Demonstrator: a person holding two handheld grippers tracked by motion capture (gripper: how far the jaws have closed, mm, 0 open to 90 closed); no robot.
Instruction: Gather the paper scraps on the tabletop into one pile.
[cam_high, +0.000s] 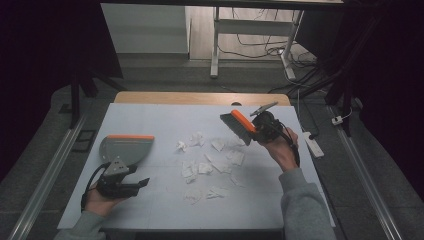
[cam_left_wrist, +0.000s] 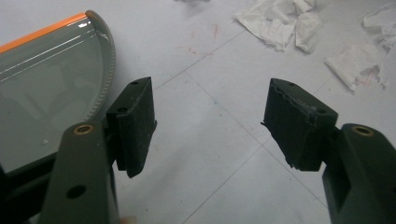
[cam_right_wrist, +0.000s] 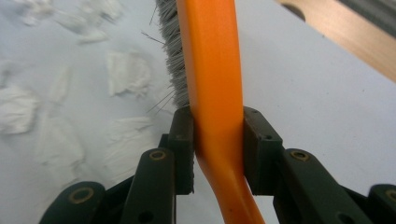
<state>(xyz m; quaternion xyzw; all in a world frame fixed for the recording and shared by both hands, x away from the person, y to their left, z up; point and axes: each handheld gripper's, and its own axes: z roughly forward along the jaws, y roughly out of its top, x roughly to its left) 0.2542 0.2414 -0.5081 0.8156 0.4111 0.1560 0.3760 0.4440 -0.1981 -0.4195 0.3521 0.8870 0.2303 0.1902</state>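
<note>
Take the dustpan (cam_high: 126, 148) as your landmark: it lies flat on the white tabletop (cam_high: 150, 120) at your near left, its orange-trimmed edge on the far side. Nearest to you, your left gripper (cam_high: 131, 186) rests just on the near side of the dustpan, low over the table, your hand under its body. The left gripper view shows its jaws standing wide apart with nothing but bare table between the pads (cam_left_wrist: 135, 123), and the grey pan wall (cam_left_wrist: 51, 98) sits just off to one side of them. That placing reads as a wait. The gripper is parked beside the pan, ready to take or steady it once there is something to collect.

To the right of the dustpan, between it and your other hand, the torn paper scraps (cam_high: 210, 167) lie scattered across the middle of the table, none of them touching the pan.

Farther right and farther back, beyond the scraps, your right gripper (cam_high: 260, 129) is clamped on the brush (cam_high: 239, 126). The right gripper view shows both pads pressed against the orange handle (cam_right_wrist: 215, 93) with the grey bristles (cam_right_wrist: 170, 51) to one side. You hold the brush raised above the table at the far right edge of the scrap pile, head angled towards the dustpan. Your forearm (cam_high: 300, 200) rises from the near right, and your wrist is bent inward. That pose suits a sweeping stroke that draws the scraps leftward to the pan.
</note>
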